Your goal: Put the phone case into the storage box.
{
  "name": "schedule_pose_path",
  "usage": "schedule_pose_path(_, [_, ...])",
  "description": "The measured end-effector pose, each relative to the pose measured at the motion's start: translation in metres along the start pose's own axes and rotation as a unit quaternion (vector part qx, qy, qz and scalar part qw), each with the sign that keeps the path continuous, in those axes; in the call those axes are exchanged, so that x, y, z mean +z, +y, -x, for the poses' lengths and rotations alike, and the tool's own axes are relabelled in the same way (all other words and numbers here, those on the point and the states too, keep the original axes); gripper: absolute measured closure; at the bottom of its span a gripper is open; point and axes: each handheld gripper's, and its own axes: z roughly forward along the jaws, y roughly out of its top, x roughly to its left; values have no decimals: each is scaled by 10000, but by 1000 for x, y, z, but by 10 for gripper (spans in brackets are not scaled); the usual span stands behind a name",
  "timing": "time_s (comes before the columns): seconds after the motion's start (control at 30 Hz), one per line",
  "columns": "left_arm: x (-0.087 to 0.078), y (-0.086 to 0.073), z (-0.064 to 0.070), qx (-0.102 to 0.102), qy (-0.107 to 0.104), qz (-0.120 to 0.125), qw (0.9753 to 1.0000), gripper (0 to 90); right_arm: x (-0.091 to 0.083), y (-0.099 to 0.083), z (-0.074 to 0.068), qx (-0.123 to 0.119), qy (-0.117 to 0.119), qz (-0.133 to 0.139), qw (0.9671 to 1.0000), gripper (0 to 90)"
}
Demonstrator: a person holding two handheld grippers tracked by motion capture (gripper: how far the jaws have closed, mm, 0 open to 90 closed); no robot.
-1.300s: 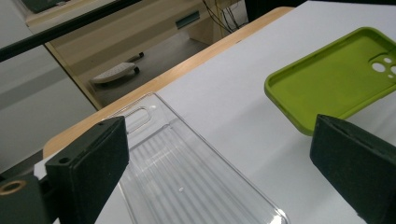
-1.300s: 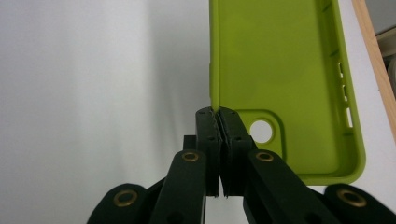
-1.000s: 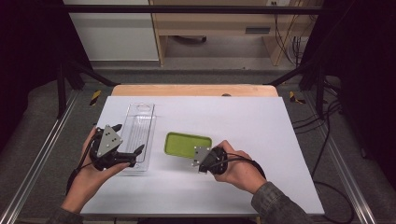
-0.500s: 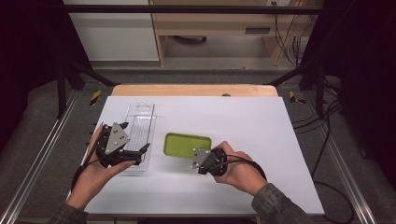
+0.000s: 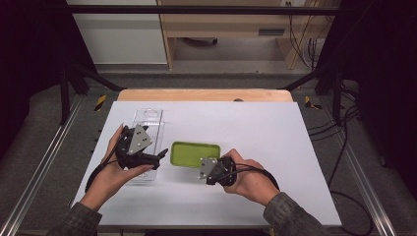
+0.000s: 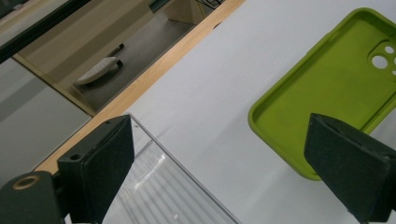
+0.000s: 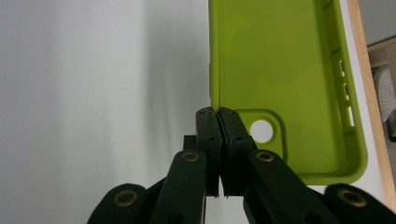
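A lime green phone case [image 5: 192, 152] lies inside-up on the white table [image 5: 265, 128]. My right gripper [image 5: 202, 168] comes from its near right corner. In the right gripper view this right gripper [image 7: 217, 114] is shut on the phone case [image 7: 275, 60], pinching its rim beside the camera hole. A clear plastic box [image 5: 147, 120] lies to the left of the case. My left gripper [image 5: 158, 158] hovers over the box's near end, open, pointing toward the case. In the left gripper view its gripper [image 6: 224, 135] frames bare table, with the clear plastic box [image 6: 173, 196] below and the phone case [image 6: 336, 79] at right.
A wooden strip [image 5: 206, 95] runs along the table's far edge, with floor and a wooden cabinet [image 5: 231, 29] beyond. Metal rails [image 5: 44, 162] flank the table. Cables [image 5: 339, 147] trail on the floor at right.
My left gripper has shifted a little to the right, toward the green case. The right gripper and the case have barely moved.
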Motion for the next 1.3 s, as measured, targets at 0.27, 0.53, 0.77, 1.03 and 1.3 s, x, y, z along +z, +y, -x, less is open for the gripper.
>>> schedule_pose_path(0.27, [10, 11, 1, 272, -29, -107, 9996, 81, 1, 0, -1, 129, -144, 15, 9998, 879])
schedule_pose_path(0.53, [16, 24, -2, 479, -74, -116, 9988, 82, 4, 0, -4, 164, -161, -2, 9997, 878])
schedule_pose_path(0.77, [27, 33, -2, 785, -163, -275, 9964, 88, 2, 3, -7, 83, -202, 4, 9998, 878])
schedule_pose_path(1.03, [35, 43, -2, 973, -319, -377, 9940, 122, 0, 6, -6, 21, -260, 12, 9997, 878])
schedule_pose_path(1.3, [41, 53, 0, 1165, -511, -487, 9907, 175, -3, 8, -5, -6, -331, 18, 9995, 878])
